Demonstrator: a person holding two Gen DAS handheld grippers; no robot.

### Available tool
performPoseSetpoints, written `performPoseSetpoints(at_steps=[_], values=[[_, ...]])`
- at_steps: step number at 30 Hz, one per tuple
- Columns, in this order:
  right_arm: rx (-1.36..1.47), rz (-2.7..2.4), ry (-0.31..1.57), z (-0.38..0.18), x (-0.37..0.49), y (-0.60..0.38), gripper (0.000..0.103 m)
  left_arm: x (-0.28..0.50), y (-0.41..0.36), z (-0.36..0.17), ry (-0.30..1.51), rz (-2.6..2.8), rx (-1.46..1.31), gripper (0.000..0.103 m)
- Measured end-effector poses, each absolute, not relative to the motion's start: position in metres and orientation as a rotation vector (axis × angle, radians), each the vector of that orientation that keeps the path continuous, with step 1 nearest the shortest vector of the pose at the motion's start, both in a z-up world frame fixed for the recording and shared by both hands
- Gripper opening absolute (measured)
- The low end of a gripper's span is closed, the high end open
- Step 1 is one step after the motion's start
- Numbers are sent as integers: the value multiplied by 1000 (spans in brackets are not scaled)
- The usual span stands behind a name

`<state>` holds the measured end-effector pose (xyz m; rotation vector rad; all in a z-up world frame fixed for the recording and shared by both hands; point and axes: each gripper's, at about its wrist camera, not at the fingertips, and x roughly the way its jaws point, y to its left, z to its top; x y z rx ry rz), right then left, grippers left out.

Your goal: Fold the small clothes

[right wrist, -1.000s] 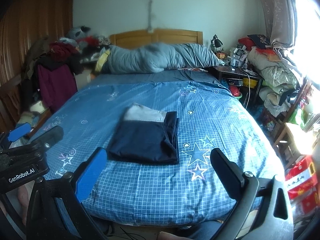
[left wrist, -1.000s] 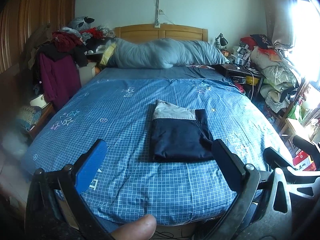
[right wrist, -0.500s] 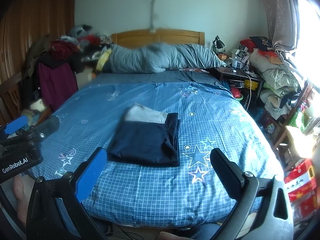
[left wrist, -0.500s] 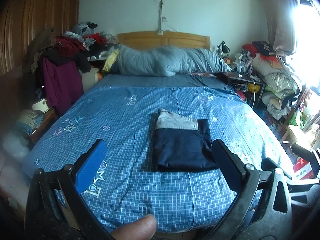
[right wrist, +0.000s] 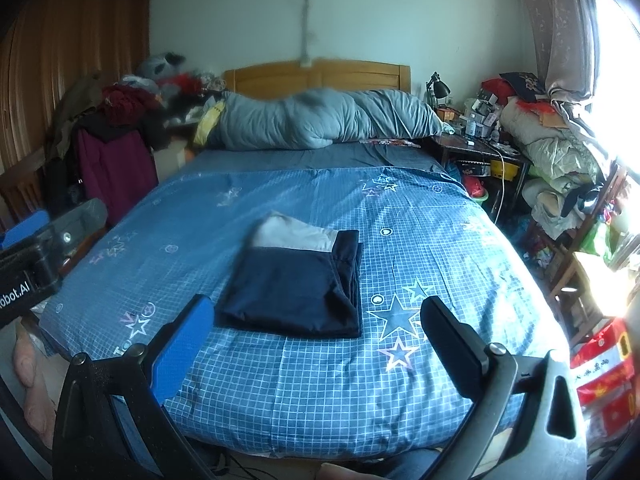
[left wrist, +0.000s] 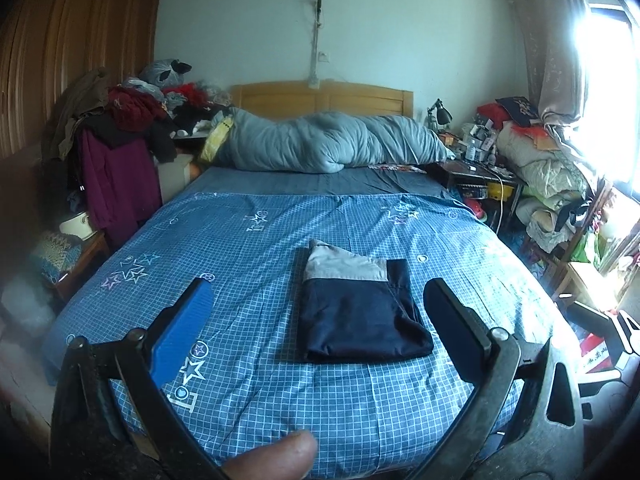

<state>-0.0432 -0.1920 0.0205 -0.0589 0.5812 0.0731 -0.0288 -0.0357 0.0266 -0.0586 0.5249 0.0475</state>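
Left wrist view: your left gripper (left wrist: pixel 320 320) has its jaws spread wide with nothing between them, held above the foot of the bed (left wrist: pixel 360 420). Your thumb tip (left wrist: pixel 276 460) shows at the bottom edge, under the claw. Just ahead of the claw, slightly toward its black right finger, lies the folded navy garment (left wrist: pixel 360 316), flat on the blue checked bedspread (left wrist: pixel 256 248), its grey band on the far end. Further ahead, a rolled grey duvet (left wrist: pixel 320 148) lies across the head of the bed against the wooden headboard (left wrist: pixel 320 98). Far left of the claw stands a heap of clothes (left wrist: pixel 120 128).

From the right wrist view, your right gripper (right wrist: pixel 316 328) is likewise released, fingers wide apart and empty. The folded navy garment (right wrist: pixel 292 284) sits just ahead and toward its blue left finger, not touching either finger. Your left gripper's body (right wrist: pixel 36 264) shows well off to the left. The cluttered nightstand (right wrist: pixel 480 144) stands far ahead on the right.
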Motion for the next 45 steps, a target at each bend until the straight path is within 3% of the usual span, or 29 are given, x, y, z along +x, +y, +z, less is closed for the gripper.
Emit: performPoseSetpoints(at_steps=[45], values=[[-28, 90, 624, 14, -34, -201, 103, -24, -43, 14, 595, 9, -44, 103]])
